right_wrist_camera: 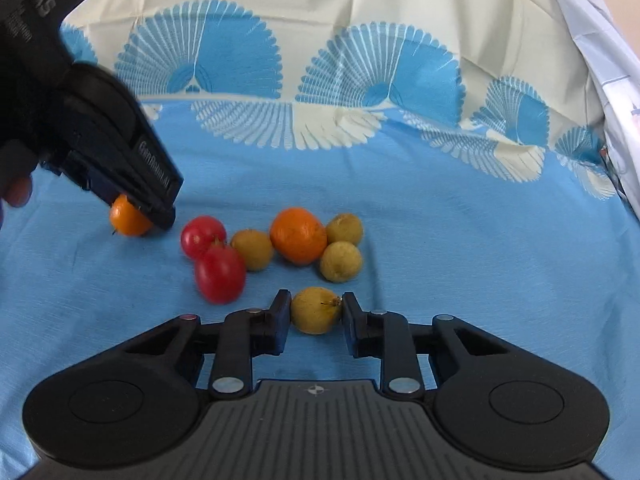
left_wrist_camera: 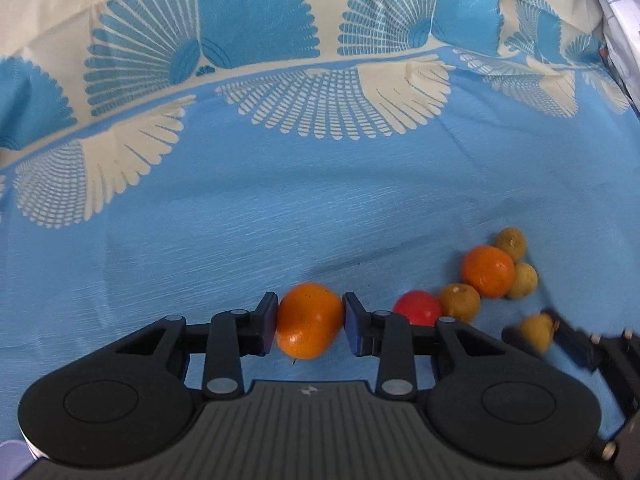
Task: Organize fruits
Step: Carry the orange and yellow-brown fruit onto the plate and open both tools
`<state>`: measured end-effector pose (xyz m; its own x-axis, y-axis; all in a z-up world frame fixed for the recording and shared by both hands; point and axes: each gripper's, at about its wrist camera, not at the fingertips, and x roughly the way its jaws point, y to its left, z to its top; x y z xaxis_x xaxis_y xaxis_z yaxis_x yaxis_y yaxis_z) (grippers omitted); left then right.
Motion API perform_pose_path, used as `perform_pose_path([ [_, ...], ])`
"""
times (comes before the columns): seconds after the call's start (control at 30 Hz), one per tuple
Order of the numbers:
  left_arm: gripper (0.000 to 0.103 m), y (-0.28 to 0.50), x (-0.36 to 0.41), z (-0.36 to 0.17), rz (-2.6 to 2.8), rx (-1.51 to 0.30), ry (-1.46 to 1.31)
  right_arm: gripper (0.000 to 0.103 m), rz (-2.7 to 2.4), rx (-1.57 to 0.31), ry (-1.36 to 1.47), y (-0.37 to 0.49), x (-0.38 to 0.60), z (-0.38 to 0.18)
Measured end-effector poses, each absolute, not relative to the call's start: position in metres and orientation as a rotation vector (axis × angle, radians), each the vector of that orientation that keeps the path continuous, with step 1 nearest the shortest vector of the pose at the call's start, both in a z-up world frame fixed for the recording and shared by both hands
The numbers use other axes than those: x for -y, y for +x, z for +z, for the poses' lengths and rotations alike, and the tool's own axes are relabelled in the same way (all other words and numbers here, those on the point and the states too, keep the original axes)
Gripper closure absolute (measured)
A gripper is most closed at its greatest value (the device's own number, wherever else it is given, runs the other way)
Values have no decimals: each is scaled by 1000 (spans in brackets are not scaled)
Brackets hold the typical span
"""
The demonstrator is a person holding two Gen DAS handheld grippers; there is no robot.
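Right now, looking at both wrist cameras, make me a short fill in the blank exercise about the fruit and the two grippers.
1. The left gripper is shut on an ____ fruit.
2. The right gripper is shut on a ____ fruit.
3. The number of red fruits lying on the cloth is ____.
4. The loose orange lies between yellow fruits and is held by ____ gripper.

Missing words: orange; yellow; two; neither
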<state>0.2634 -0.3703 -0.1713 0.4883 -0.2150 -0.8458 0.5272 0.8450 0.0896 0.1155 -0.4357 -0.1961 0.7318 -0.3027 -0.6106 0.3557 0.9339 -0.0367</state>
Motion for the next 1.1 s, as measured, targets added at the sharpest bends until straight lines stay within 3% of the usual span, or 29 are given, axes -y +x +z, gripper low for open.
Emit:
perform_pose_path([
  [0.4,64,175,261,-72,-334,-900,244,75,-315,-570,140,101,430,-173],
  [0.63,64,114,186,-13,-292,-831,193,75,-280,-533,162,53,390,-121],
  [1.1,65,4,58,22,-262,-822,54,75,-13,-512,17,-75,245,-6],
])
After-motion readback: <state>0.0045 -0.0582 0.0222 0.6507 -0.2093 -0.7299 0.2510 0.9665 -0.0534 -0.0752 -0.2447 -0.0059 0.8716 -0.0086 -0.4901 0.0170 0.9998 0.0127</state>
